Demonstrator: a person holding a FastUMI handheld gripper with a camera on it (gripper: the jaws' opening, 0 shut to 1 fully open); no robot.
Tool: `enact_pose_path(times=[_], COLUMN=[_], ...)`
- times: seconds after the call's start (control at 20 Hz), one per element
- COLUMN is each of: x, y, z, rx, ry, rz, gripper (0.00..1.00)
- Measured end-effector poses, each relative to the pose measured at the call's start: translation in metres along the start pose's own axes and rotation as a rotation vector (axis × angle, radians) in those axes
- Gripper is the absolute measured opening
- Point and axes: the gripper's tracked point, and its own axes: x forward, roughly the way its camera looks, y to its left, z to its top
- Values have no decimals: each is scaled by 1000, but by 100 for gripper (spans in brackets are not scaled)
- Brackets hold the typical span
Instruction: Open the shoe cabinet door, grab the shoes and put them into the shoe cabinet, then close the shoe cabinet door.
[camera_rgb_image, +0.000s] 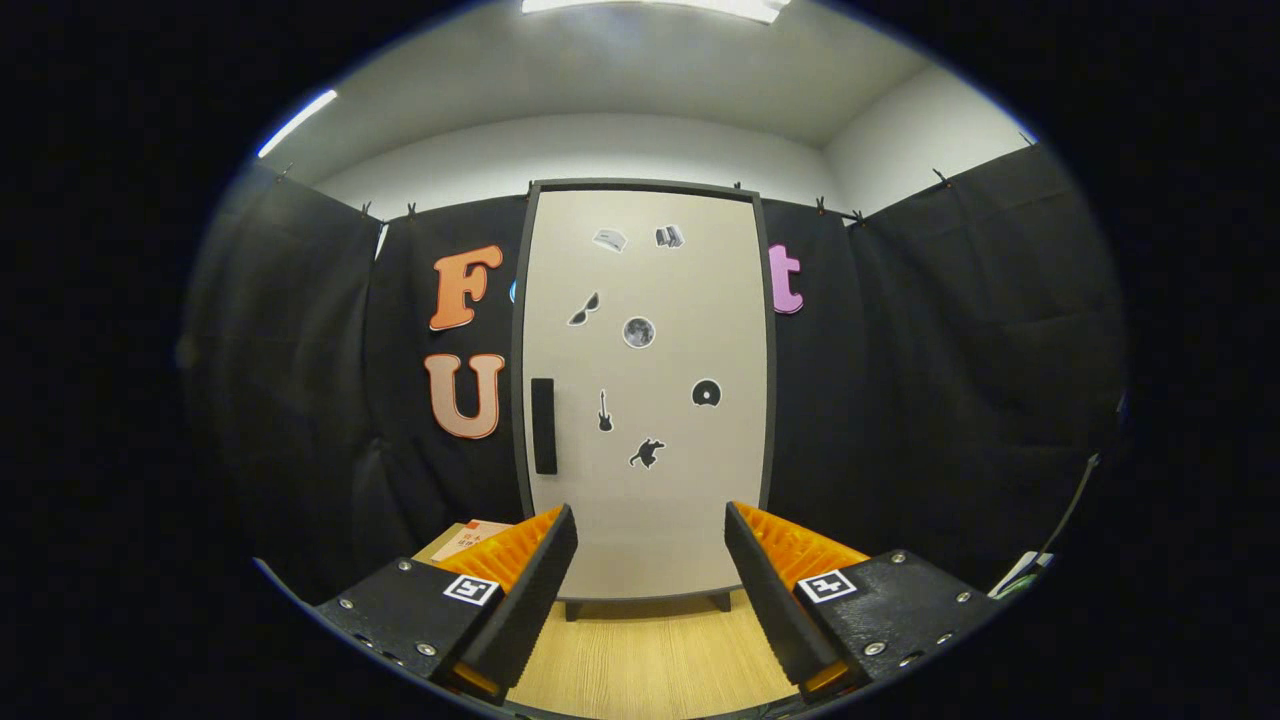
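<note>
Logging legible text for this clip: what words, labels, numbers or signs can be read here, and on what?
Box left of the cabinet: red print, too small and blurred to read.
Cabinet door: picture stickers, no words.
Gripper, open before the shut door: square coded markers, patterns and not text.
Nothing else legible.

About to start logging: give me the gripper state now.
Gripper: open, holding nothing, fingers spread and aimed at the closed shoe cabinet door, short of its black handle.
</note>
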Motion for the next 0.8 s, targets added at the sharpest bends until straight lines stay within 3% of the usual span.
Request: enact_pose_path(times=[0.8], x=[-13], y=[8], z=[-7], rx=[-29], ry=[3], rz=[3], gripper=[94])
